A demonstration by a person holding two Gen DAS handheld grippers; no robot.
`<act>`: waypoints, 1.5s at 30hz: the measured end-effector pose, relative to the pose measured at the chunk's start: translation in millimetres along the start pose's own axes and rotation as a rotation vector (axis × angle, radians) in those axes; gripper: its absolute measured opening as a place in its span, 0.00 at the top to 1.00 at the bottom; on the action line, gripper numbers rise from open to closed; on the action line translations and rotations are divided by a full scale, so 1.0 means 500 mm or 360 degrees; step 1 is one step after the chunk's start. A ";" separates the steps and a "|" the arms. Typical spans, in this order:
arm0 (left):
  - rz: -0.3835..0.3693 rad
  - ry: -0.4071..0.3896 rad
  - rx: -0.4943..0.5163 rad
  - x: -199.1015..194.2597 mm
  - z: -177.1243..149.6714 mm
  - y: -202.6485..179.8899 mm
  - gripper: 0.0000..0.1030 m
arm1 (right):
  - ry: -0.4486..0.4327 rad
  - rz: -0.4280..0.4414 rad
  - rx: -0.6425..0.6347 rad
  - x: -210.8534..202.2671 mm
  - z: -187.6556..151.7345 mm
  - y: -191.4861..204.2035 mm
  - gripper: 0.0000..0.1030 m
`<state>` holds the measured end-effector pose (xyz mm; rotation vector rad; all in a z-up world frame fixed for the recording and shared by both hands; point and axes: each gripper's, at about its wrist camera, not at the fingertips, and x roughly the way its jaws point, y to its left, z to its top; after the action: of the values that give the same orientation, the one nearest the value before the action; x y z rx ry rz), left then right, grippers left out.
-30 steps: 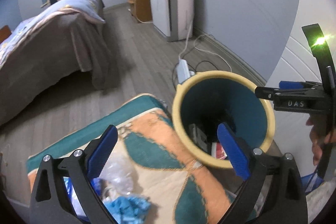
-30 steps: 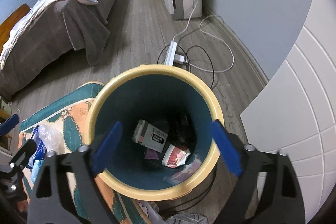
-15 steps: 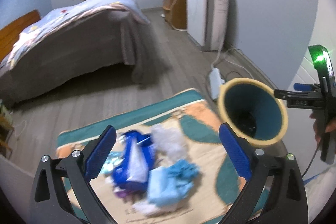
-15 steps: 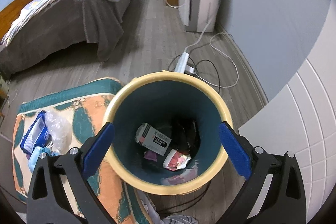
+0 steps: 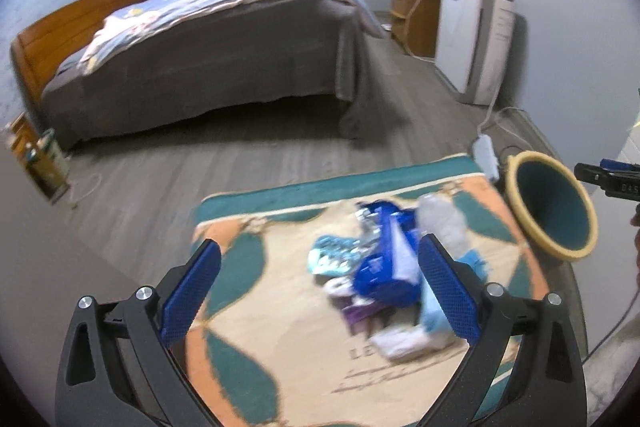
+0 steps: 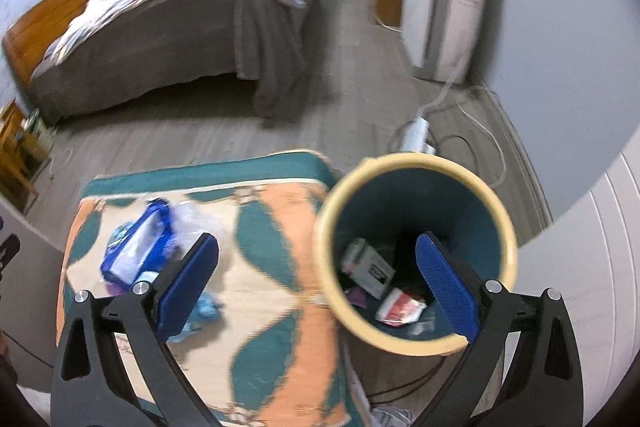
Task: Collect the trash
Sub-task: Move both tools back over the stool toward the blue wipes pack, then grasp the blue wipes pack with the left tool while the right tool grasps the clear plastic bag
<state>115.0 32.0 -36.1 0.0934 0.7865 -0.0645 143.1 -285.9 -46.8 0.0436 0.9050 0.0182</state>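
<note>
A pile of trash lies on a patterned rug (image 5: 260, 339): a blue plastic package (image 5: 384, 267), a clear crumpled bag (image 5: 440, 219), light blue wrappers (image 5: 332, 259) and white scraps (image 5: 400, 341). The pile also shows in the right wrist view (image 6: 140, 251). A yellow-rimmed teal bin (image 5: 552, 211) stands right of the rug; in the right wrist view the bin (image 6: 416, 163) holds a grey box (image 6: 370, 267) and a red-white wrapper (image 6: 402, 309). My left gripper (image 5: 318, 297) is open and empty above the rug, left of the pile. My right gripper (image 6: 316, 291) is open and empty over the bin's left rim.
A bed (image 5: 208, 59) with a grey cover fills the back left. A white appliance (image 5: 476, 39) and a wooden cabinet (image 5: 414, 17) stand by the right wall. A power strip with cables (image 6: 416, 131) lies on the floor behind the bin. A small shelf (image 5: 36, 163) is at far left.
Both grippers have drawn back and swung left, away from the bin. The trash pile has come into fuller view in both cameras. Both stay open and empty.
</note>
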 end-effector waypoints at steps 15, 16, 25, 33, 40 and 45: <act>0.0031 0.0134 -0.0050 0.105 -0.049 0.034 0.05 | 0.0170 0.0190 -0.0301 0.118 -0.037 0.181 0.06; 0.0024 0.0143 -0.0037 0.114 -0.047 0.028 0.05 | 0.0176 0.0189 -0.0323 0.127 -0.037 0.184 0.06; -0.0095 0.0190 0.0042 0.184 -0.023 -0.042 0.05 | 0.0252 0.0181 -0.0253 0.199 -0.012 0.145 0.06; -0.0119 0.0233 0.0182 0.222 -0.023 -0.094 0.05 | 0.0295 0.0173 -0.0246 0.244 0.006 0.150 0.06; -0.0297 0.0291 0.0146 0.249 -0.015 -0.110 0.05 | 0.0364 0.0195 -0.0288 0.284 0.005 0.173 0.06; -0.0341 0.0334 0.0165 0.271 -0.019 -0.127 0.08 | 0.0430 0.0263 -0.0291 0.309 -0.003 0.183 0.06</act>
<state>197.8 -33.3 -142.5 0.1151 1.0009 -0.3026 237.7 -189.3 -165.0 -0.0555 1.1645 0.2658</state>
